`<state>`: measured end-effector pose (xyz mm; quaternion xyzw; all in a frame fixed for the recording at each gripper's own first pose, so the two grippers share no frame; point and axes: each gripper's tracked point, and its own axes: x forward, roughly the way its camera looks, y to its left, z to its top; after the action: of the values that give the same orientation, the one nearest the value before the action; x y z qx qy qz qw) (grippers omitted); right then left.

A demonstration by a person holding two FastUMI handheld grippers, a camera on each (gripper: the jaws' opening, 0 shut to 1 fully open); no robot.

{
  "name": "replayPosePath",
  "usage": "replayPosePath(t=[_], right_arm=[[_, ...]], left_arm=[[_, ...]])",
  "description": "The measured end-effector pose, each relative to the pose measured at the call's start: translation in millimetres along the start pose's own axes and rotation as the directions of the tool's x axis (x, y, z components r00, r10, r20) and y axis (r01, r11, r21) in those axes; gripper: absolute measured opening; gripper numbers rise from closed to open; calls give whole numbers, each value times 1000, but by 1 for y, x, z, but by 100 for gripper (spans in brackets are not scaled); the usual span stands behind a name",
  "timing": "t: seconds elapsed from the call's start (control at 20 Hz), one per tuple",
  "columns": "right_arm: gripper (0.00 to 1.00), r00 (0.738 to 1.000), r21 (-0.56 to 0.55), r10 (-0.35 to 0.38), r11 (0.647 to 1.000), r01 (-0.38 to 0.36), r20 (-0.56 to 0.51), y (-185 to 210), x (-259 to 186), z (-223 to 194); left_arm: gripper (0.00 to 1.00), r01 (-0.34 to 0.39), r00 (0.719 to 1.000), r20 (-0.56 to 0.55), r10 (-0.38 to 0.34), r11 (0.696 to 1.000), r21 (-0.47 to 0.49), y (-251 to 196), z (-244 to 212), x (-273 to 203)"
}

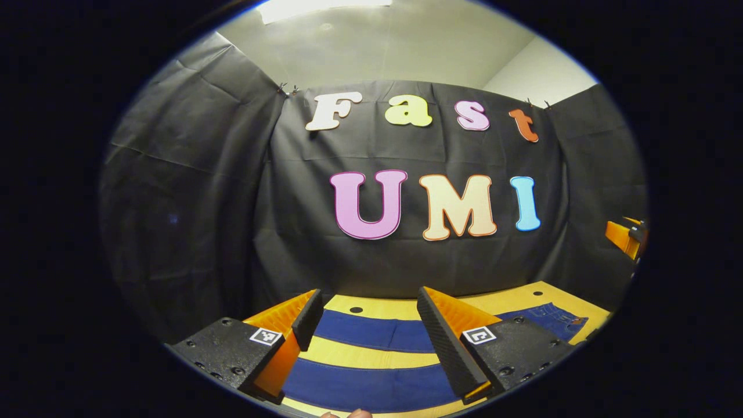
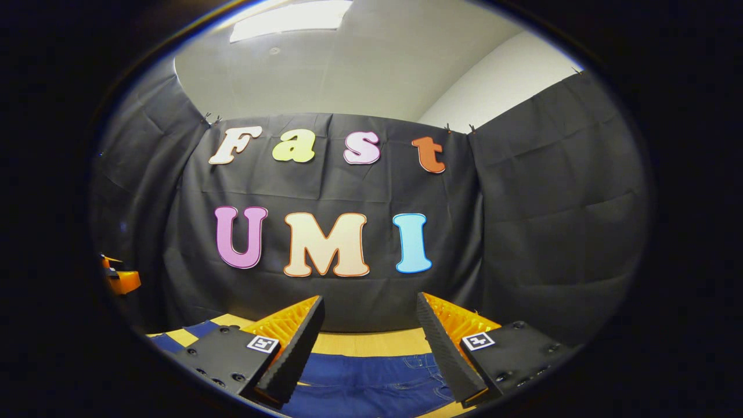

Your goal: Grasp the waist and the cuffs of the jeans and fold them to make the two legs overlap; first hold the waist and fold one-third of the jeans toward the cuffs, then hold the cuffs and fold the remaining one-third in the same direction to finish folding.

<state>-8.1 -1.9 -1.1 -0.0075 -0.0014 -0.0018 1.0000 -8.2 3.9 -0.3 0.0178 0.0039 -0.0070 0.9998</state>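
Lying flat: jeans [image 1: 371, 388], dark blue, spread unfolded on the table [image 1: 371, 352].
Table: yellow wooden top, with a small dark hole near its far edge in the left gripper view.
Legs: two blue bands running side by side across the left gripper view, a strip of bare table between them.
Waist: seen in the right gripper view [image 2: 371, 383], with pockets and stitching, directly below the right gripper; in the left gripper view it lies off to the right, toward the table's corner.
Left gripper [image 1: 371, 325]: held above the two legs, jaws released and wide apart, nothing between them, not touching the cloth.
Right gripper [image 2: 371, 331]: held above the waist end, jaws released and wide apart, grasping nothing.
Other gripper, far view: the right one shows as an orange piece at the right edge of the left gripper view; the left one shows likewise at the left edge of the right gripper view.
Fingertip: part of a person's finger [image 1: 359, 413] at the bottom edge of the left gripper view.
Backdrop: black cloth wall behind the table, pale ceiling above.
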Motion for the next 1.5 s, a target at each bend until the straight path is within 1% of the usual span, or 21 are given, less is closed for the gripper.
replayPosePath(t=[0.05, 0.1, 0.2, 0.3, 0.45, 0.55, 0.65, 0.7, 0.75, 0.8, 0.9, 1.05, 1.1, 1.2, 1.35, 1.4, 1.45, 1.5], right_arm=[[96, 1000, 1, 6, 1000, -6, -1, 3, 0, 0], [99, 1000, -1, 8, 1000, -8, -2, 4, 0, 0], [98, 1000, -6, 11, 1000, -11, -4, 7, -1, -1], [96, 1000, -3, 18, 1000, -18, -10, 11, -3, -3], [96, 999, -12, 28, 1000, -28, -23, 15, -8, -13], [98, 999, -21, 28, 999, -29, -31, 17, -14, -21], [98, 999, -17, 23, 1000, -24, -49, 16, -21, -31], [98, 998, -15, 19, 1000, -20, -58, 16, -23, -37], [98, 998, -15, 14, 1000, -15, -68, 15, -26, -41], [98, 997, -17, 8, 1000, -9, -77, 13, -29, -45], [98, 996, -27, -8, 1000, 5, -90, 8, -33, -50], [98, 995, -49, -41, 998, 37, -95, -4, -40, -51], [100, 994, -57, -52, 997, 46, -98, -8, -41, -52], [98, 991, -70, -71, 995, 64, -111, -15, -44, -57], [98, 987, -80, -91, 993, 81, -133, -20, -45, -63], [98, 986, -89, -95, 993, 84, -136, -22, -46, -64], [100, 986, -99, -100, 991, 87, -137, -23, -46, -64], [97, 985, -108, -102, 990, 87, -140, -23, -45, -66]], left_arm=[[97, 0, 1000, 2, 0, 1000, 3, 2, 0, -1], [97, -1, 1000, 2, 1, 1000, 4, 3, 0, -1], [97, 6, 1000, -3, -6, 1000, 6, 5, -3, -4], [97, 29, 999, -17, -29, 999, 35, 8, -12, -9], [97, 97, 993, -72, -89, 989, 111, 13, -35, -15], [98, 150, 983, -126, -131, 977, 154, 17, -55, -20], [94, 205, 967, -194, -164, 955, 215, 22, -77, -26], [98, 234, 958, -223, -180, 939, 250, 22, -87, -24], [94, 268, 947, -258, -194, 918, 291, 24, -98, -24], [94, 309, 930, -302, -211, 894, 325, 25, -112, -26], [94, 390, 886, -396, -242, 851, 353, 30, -147, -46], [95, 460, 832, -501, -238, 801, 383, 42, -190, -53], [95, 480, 816, -530, -230, 780, 401, 45, -202, -55], [95, 529, 781, -584, -222, 733, 428, 51, -227, -60], [95, 602, 716, -663, -218, 675, 428, 48, -265, -68], [95, 628, 691, -689, -218, 653, 423, 47, -277, -72], [95, 649, 675, -705, -216, 629, 428, 47, -285, -75], [95, 667, 660, -719, -216, 609, 429, 47, -292, -76]])
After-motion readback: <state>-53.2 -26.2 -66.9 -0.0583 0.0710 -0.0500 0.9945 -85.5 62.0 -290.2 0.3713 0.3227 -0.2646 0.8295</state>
